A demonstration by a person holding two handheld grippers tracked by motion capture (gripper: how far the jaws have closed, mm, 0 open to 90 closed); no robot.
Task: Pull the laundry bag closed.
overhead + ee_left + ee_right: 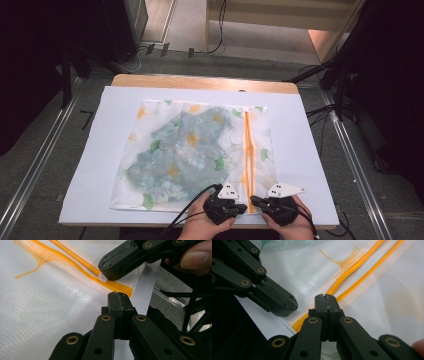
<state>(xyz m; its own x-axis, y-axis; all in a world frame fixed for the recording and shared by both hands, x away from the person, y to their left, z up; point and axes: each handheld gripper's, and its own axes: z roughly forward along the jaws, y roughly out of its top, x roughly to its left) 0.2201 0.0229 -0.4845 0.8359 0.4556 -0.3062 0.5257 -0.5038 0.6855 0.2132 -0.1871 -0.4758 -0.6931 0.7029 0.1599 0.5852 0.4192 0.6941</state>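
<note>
On the white sheet (310, 165) that covers the table, a mesh bag (150, 195) lies flat and square to the edges, taking up the middle and reaching almost to the near edge. The bag is white, see-through netting printed with green and yellow fan-shaped leaves, and a blue-grey flowered cloth (185, 150) bundled inside shows through it across the left and middle. An orange zipper (247, 150) runs near to far along the bag's right part; its two sides stand parted for most of the length and join at the near end, where the left gripper view shows a small white slider (102, 278) sitting on the orange teeth. In the same close view the netting is a fine ribbed weave with an orange leaf print beside the zipper. Both grippers sit at the bag's near right corner, close together. The left gripper (239, 205) lies just left of the zipper's near end with its jaws pressed together, and I cannot tell whether any netting is caught between them. The right gripper (256, 201) lies just right of the zipper end, its jaws likewise pressed together, its tip right at the white slider; whether it pinches it I cannot tell. A hand (197, 227) holds each tool from the near edge.
</note>
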